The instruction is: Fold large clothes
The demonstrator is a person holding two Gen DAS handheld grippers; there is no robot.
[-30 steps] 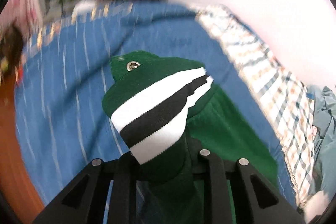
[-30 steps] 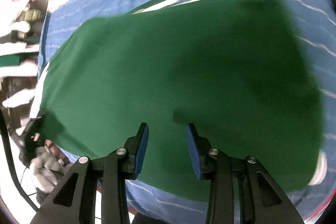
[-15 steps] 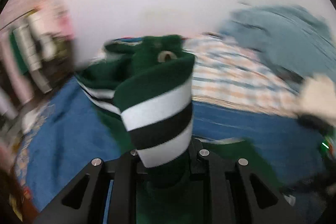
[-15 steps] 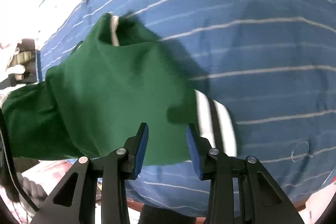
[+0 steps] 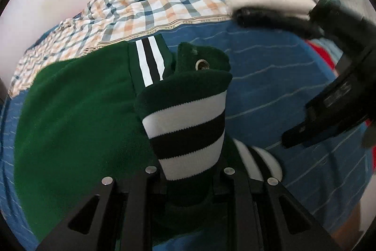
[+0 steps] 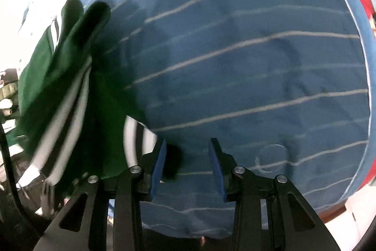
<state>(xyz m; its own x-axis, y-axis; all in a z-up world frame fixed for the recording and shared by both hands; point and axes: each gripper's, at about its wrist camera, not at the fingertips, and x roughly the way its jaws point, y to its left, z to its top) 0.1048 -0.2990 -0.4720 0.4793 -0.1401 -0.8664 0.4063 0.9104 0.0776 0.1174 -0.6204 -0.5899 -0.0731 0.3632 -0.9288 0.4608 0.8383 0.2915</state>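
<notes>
Clamping a striped cuff of the green garment (image 5: 77,124), the left gripper (image 5: 188,182) holds the fabric bunched at lower centre — the rest spreads left over the blue striped bedspread (image 5: 270,77). The right gripper (image 6: 188,164) stands apart and empty above the bedspread, green cloth just left of it.

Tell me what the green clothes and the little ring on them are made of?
The green clothes look like soft, fuzzy knit cloth, maybe fleece; the striped band shows fine knitted ribs. The little ring looks like shiny metal, since it glints, though painted plastic is possible.
</notes>
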